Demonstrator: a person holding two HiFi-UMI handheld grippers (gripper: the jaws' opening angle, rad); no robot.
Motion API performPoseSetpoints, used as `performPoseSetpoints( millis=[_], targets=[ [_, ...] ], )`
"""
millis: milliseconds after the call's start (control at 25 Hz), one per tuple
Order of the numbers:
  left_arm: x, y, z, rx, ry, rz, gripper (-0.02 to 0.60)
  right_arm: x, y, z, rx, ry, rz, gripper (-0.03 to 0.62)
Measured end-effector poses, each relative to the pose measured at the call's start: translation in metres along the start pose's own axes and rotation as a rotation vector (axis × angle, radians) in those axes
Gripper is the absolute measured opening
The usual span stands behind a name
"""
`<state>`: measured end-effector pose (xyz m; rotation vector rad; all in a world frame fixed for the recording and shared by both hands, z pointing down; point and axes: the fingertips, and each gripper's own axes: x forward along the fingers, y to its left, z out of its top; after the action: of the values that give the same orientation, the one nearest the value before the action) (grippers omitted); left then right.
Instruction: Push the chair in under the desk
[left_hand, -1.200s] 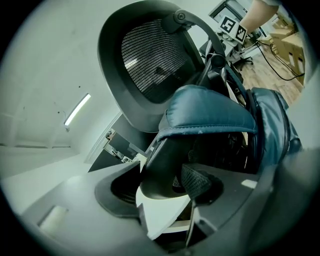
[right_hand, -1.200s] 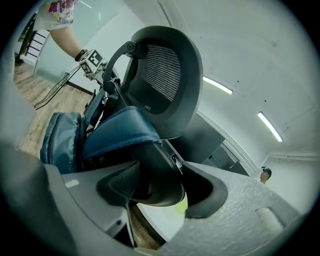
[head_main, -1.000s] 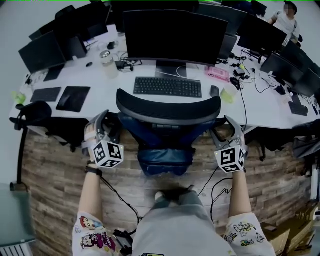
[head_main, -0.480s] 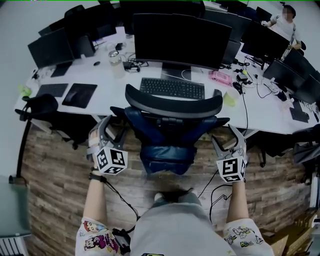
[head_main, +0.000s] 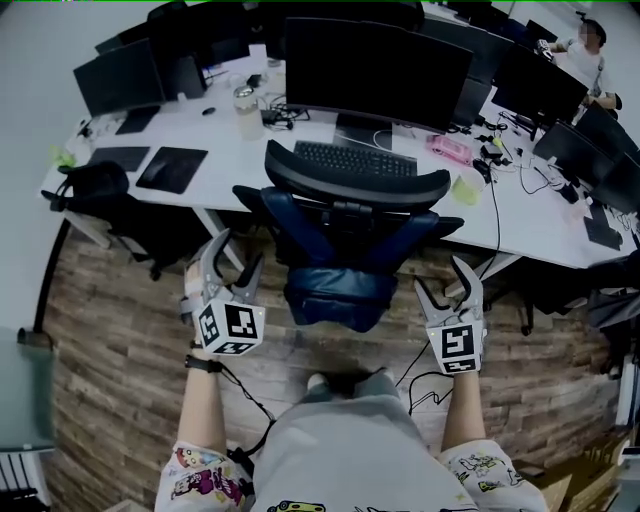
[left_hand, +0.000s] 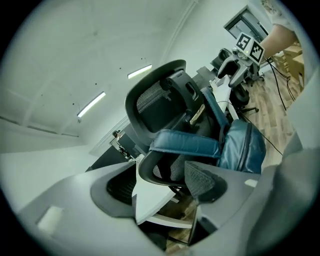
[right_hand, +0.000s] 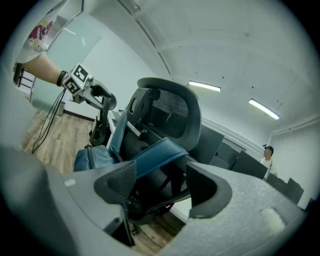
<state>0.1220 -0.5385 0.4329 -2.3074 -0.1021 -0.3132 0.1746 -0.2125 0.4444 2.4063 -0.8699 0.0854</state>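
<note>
The black mesh office chair (head_main: 355, 188) stands against the white desk (head_main: 228, 165), with a blue backpack (head_main: 335, 285) hanging on its back. My left gripper (head_main: 230, 262) is open, left of the backpack and clear of the chair. My right gripper (head_main: 447, 282) is open on the other side and also touches nothing; its jaws have just been opening with nothing between them. In the left gripper view the chair (left_hand: 160, 100) and backpack (left_hand: 240, 147) lie beyond the gripper (left_hand: 162, 185). In the right gripper view the chair (right_hand: 170, 110) is likewise beyond the gripper (right_hand: 160, 187).
A keyboard (head_main: 355, 158) and a large monitor (head_main: 375, 65) sit on the desk behind the chair. Another black chair (head_main: 95, 185) stands at the left. Cables (head_main: 430, 365) trail over the wooden floor. A person (head_main: 590, 40) sits at the far right.
Both grippers have come away from the chair's sides and drawn back toward me. A gap now shows between each gripper and the chair.
</note>
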Motion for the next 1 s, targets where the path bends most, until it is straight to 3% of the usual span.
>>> performPoseSetpoints(
  millis=[360,720,1000],
  targets=[
    [-0.046,-0.027,0.024,-0.112,-0.036,-0.021,0.258,-0.020,0.048,0.017,0.206,-0.075,0.121,0.227],
    [-0.074,-0.082,0.026,-0.324,-0.061,-0.146,0.190,-0.031,0.093,0.021,0.349,-0.100,0.247,0.163],
    [-0.092,-0.118,0.032,-0.537,-0.086,-0.233,0.121,-0.044,0.111,0.018,0.476,-0.114,0.295,0.057]
  ],
)
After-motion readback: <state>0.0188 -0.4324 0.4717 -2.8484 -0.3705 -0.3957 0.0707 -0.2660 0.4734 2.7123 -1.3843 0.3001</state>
